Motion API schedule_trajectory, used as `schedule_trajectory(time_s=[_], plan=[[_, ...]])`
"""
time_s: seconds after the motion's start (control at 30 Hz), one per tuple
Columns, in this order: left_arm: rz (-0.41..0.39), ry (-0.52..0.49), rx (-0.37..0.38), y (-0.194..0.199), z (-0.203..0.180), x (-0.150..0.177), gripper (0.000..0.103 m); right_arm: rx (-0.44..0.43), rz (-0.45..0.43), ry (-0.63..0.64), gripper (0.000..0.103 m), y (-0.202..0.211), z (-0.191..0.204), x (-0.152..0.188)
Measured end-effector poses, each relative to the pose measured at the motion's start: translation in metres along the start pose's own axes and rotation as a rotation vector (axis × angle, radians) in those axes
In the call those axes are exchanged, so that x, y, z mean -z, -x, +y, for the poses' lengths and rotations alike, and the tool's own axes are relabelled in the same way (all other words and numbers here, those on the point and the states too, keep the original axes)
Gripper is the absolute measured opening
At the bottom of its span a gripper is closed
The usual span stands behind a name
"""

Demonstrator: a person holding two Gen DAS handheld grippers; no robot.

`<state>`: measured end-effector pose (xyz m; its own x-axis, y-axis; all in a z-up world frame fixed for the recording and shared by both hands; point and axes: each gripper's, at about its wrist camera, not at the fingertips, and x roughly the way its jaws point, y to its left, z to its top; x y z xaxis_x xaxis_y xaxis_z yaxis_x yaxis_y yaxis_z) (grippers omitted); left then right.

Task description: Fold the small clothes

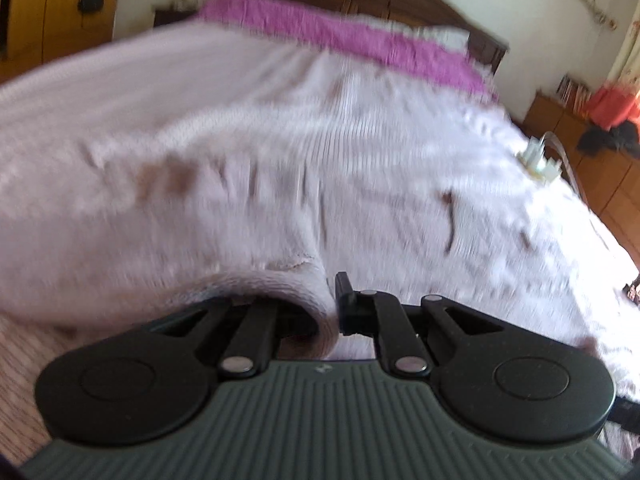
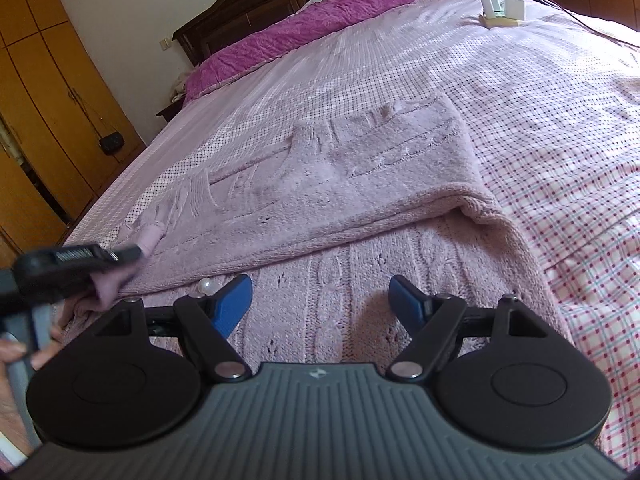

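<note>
right hand-held gripper (image 2: pixel 320 300) hovers wide open, empty, over the pink knit sweater (image 2: pixel 320 184) on the bed (image 2: pixel 560 120); left hand-held gripper (image 1: pixel 334 304) is clamped on its edge.

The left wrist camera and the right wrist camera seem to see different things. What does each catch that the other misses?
Only the left wrist view shows the left gripper shut on a fold of the pink knitted sweater up close, and an orange garment on the cabinets.

Only the right wrist view shows the open right gripper, the sweater's fold laid over, and a pearl button.

Both show the bed, magenta blanket and white chargers.
</note>
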<state>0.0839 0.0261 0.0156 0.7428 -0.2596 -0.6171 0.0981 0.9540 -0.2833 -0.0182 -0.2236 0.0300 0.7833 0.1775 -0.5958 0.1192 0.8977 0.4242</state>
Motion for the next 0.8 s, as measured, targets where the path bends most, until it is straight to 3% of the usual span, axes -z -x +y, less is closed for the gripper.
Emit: schedule_trajectory(time_s=[0.17,0.33,0.47,0.8], plan=[[0.043,0.029,0.024,-0.006,0.008,0.003,0.021,-0.004,0.006,0.006,0.081,-0.001,0.003,0.000],[0.055,0.036,0.022,0.017,0.014,-0.006,0.031,-0.019,0.005,0.021,0.081,0.000,0.010,-0.004],[0.056,0.003,-0.032,0.046,0.019,-0.010,0.046,-0.063,0.001,0.042,0.081,-0.001,0.023,-0.008],[0.064,-0.013,-0.213,0.091,0.054,-0.012,0.047,-0.196,0.023,0.206,0.081,-0.014,0.094,-0.017]])
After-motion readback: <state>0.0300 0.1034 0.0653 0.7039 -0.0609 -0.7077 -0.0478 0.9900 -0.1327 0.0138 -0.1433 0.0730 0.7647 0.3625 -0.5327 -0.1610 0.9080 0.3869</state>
